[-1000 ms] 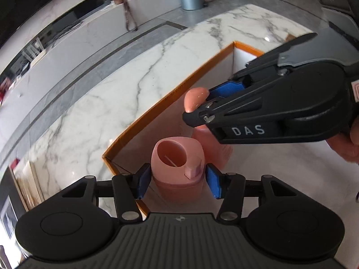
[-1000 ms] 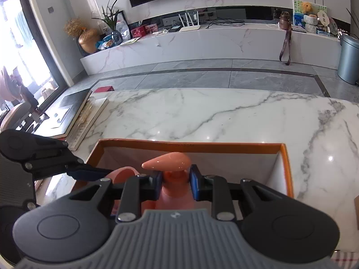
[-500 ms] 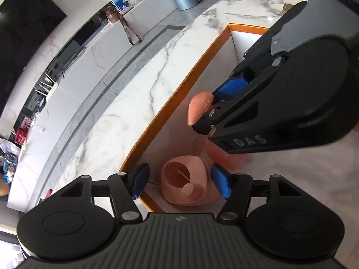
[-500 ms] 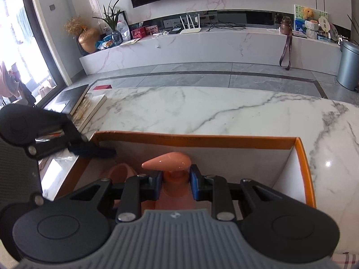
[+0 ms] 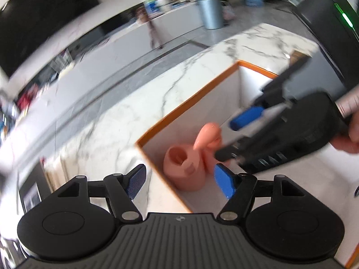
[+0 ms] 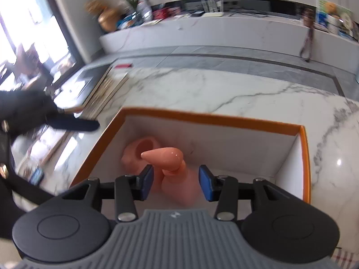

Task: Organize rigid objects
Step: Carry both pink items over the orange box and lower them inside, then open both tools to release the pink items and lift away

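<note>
A white box with an orange rim (image 5: 188, 103) (image 6: 211, 117) sits on the marble table. Inside stand a pink cup-shaped holder (image 5: 182, 168) (image 6: 139, 150) and a pink pump bottle (image 5: 207, 134) (image 6: 170, 163) side by side. My left gripper (image 5: 179, 182) hovers above the box's near corner, jaws opening wide, its pads clear of the holder. My right gripper (image 6: 176, 182) (image 5: 226, 142) straddles the pump bottle's neck, jaws opening, with a gap on each side of the neck. The bottle's lower body is hidden behind the gripper.
A stack of books and a tablet (image 6: 98, 89) lies at the table's left end. A hand (image 5: 352, 134) holds the right gripper. Beyond the table are grey floor, a metal bin (image 5: 209, 11) and a long white wall shelf (image 6: 224, 29).
The left gripper let go of the pink holder, opened wide and drew back and up. The right gripper opened off the pump bottle's neck, leaving the bottle standing in the box.
</note>
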`<action>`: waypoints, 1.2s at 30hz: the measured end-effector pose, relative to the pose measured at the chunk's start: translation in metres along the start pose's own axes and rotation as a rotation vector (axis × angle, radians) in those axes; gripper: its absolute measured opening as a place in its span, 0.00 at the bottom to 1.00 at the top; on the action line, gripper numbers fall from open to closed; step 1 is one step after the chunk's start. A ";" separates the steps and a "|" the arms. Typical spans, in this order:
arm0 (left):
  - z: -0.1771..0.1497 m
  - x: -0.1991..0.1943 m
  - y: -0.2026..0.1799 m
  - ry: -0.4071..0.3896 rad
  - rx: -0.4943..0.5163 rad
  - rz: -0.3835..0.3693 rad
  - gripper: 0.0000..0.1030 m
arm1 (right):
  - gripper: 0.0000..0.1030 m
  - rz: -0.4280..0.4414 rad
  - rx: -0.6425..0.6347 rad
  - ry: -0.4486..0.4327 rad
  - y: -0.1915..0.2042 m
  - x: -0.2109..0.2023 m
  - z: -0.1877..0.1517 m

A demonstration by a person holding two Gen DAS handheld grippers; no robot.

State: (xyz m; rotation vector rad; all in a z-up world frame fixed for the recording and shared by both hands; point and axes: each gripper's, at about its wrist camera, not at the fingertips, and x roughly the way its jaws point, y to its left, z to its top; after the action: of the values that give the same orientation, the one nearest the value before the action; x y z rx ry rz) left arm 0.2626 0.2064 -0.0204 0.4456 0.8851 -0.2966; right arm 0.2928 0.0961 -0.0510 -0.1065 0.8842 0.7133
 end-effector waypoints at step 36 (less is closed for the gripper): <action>-0.027 0.013 0.040 0.079 -0.438 -0.185 0.24 | 0.23 0.009 0.006 0.163 0.014 0.049 -0.007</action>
State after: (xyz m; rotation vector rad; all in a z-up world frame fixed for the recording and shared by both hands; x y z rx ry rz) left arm 0.2694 0.2534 -0.0356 -0.0308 1.0389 -0.2462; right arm 0.3002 0.1299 -0.0890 -0.1571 1.0433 0.7179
